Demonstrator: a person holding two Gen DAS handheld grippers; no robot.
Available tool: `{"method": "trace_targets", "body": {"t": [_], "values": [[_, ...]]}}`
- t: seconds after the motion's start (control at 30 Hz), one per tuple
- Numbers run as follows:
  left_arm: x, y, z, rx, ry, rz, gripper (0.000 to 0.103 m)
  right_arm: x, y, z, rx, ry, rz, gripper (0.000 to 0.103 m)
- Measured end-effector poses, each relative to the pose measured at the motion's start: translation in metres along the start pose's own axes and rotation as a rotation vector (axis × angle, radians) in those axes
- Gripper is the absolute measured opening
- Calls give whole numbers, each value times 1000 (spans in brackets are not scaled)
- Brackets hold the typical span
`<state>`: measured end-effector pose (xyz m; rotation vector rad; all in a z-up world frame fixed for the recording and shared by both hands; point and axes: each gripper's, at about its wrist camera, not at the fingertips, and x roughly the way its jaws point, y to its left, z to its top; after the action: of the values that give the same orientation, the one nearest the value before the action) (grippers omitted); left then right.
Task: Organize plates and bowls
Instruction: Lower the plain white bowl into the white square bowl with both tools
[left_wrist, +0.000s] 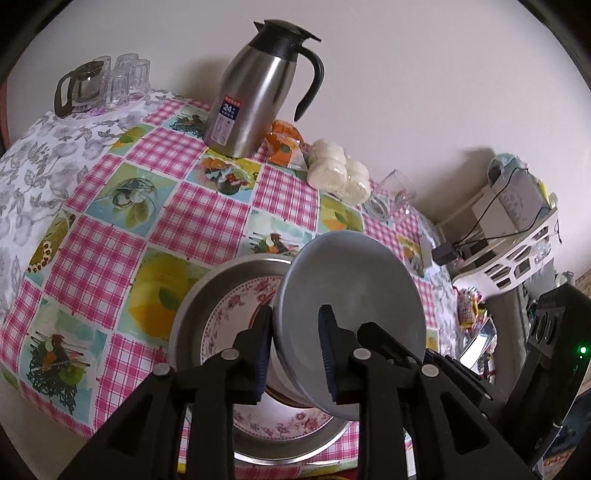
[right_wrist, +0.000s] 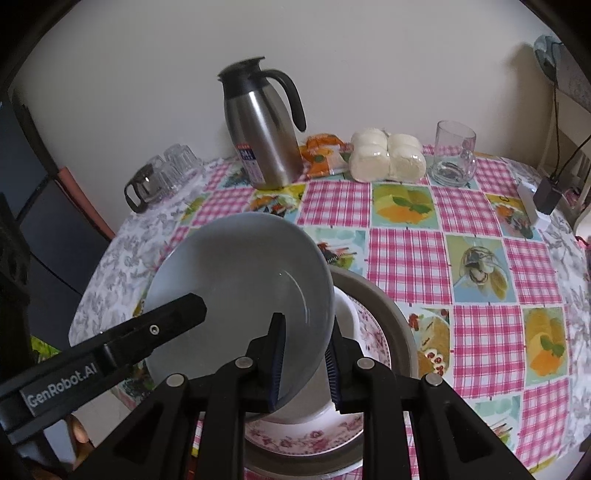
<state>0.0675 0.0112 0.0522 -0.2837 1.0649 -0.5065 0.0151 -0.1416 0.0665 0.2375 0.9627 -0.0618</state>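
Observation:
A grey bowl (left_wrist: 354, 291) (right_wrist: 240, 280) hangs tilted over a white bowl (right_wrist: 345, 314) that sits on a floral plate (left_wrist: 221, 317) (right_wrist: 306, 439). The plate lies inside a round metal pan (left_wrist: 195, 295) (right_wrist: 391, 314) near the table's front edge. My left gripper (left_wrist: 295, 332) is shut on the grey bowl's left rim, one pad outside the wall and one inside. My right gripper (right_wrist: 304, 358) is shut on the opposite rim, likewise with a pad on each side. In the right wrist view one finger (right_wrist: 177, 314) of the left gripper reaches into the bowl.
A steel thermos jug (left_wrist: 251, 92) (right_wrist: 266, 133) stands at the back of the checked tablecloth. Beside it are an orange packet (right_wrist: 321, 155), wrapped white buns (right_wrist: 384, 157) and a glass mug (right_wrist: 452, 155). Upturned glasses and a glass teapot (left_wrist: 99, 85) stand far left. A charger (right_wrist: 546, 195) lies far right.

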Motion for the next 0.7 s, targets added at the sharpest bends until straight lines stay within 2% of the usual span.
{"method": "trace_targets", "body": {"t": [0.3, 0.43, 0.7], "values": [[14, -6, -5, 45, 44, 50, 25, 11, -4, -5, -24, 50, -44, 24], [16, -7, -5, 58, 40, 80, 25, 15, -5, -7, -26, 70, -35, 24], [18, -4, -5, 44, 46, 74, 26, 14, -6, -7, -17, 69, -21, 24]]}}
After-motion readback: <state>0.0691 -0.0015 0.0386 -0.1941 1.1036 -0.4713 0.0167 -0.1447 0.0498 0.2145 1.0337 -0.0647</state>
